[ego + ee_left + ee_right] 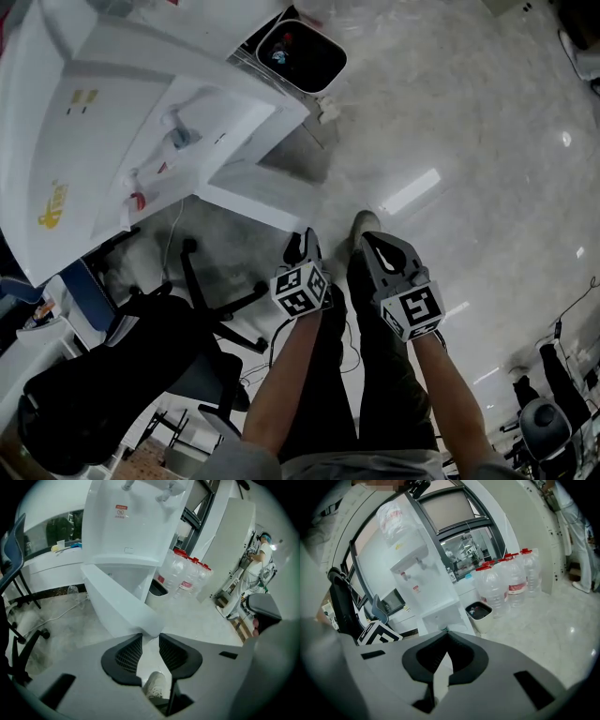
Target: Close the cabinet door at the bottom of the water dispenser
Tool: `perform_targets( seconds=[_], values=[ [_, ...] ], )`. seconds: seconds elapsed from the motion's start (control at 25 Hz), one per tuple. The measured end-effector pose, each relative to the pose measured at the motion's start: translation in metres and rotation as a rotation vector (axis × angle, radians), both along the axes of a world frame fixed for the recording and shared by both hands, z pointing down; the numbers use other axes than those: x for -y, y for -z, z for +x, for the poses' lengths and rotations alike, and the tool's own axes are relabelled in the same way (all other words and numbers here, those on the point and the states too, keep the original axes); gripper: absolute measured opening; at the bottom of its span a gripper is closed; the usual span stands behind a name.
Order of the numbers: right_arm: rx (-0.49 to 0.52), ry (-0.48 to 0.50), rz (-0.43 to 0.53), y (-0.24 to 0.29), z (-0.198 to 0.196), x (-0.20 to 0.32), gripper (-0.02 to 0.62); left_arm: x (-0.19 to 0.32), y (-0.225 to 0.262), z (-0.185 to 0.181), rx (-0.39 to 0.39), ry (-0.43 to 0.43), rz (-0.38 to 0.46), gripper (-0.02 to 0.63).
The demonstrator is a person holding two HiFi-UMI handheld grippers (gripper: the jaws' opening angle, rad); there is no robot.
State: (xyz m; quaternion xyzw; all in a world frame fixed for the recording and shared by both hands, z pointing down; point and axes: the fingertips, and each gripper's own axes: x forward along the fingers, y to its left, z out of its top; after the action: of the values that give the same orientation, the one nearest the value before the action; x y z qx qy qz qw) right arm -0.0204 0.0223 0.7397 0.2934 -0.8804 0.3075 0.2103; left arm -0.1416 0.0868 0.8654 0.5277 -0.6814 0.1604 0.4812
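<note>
The white water dispenser (141, 122) stands at the upper left, and its bottom cabinet door (258, 192) hangs swung out over the floor. In the left gripper view the door (117, 602) slants toward me from the dispenser (136, 522). Its near corner ends right at the tips of my left gripper (150, 637), whose jaws are open with a narrow gap; the pads do not press on it. In the head view the left gripper (305, 246) sits just beside the door's free edge. My right gripper (375, 246) (446, 632) hovers to its right, shut and empty, facing the dispenser (422, 573).
A trash bin (302, 56) (479, 611) stands beside the dispenser, with several large water bottles (185, 576) (506, 585) behind it. A black office chair (141, 366) is at the lower left. A cable (61, 613) lies on the floor. My shoe (364, 225) is between the grippers.
</note>
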Motion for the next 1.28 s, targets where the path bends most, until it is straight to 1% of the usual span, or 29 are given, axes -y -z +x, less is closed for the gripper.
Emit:
perform_targets(
  seconds=[0.2,0.4,0.56,0.72,0.96,1.16,1.28],
  values=[
    [-0.011,-0.046,0.0,-0.007,0.015,0.022,0.008,0.03,0.0,0.009,-0.008,-0.015,0.0,0.118],
    [-0.015,-0.082,-0.006,-0.011,0.01,0.039,0.008,0.066,-0.001,0.012,-0.036,-0.005,0.02,0.115],
    [-0.023,-0.114,-0.013,-0.012,0.005,0.048,0.008,0.089,0.0,0.01,-0.041,-0.058,0.035,0.104],
    [-0.029,-0.165,-0.015,-0.011,0.003,0.059,0.008,0.115,0.0,0.008,-0.052,-0.123,0.059,0.1],
    [-0.027,-0.223,-0.022,-0.01,-0.003,0.068,0.008,0.139,-0.003,-0.002,-0.065,-0.15,0.053,0.1],
    [-0.028,-0.249,-0.026,-0.013,-0.007,0.074,0.008,0.155,-0.004,-0.007,-0.052,-0.209,0.069,0.1],
    [-0.029,-0.258,-0.029,-0.015,-0.009,0.076,0.008,0.166,-0.005,-0.01,-0.044,-0.23,0.081,0.1]
  ],
)
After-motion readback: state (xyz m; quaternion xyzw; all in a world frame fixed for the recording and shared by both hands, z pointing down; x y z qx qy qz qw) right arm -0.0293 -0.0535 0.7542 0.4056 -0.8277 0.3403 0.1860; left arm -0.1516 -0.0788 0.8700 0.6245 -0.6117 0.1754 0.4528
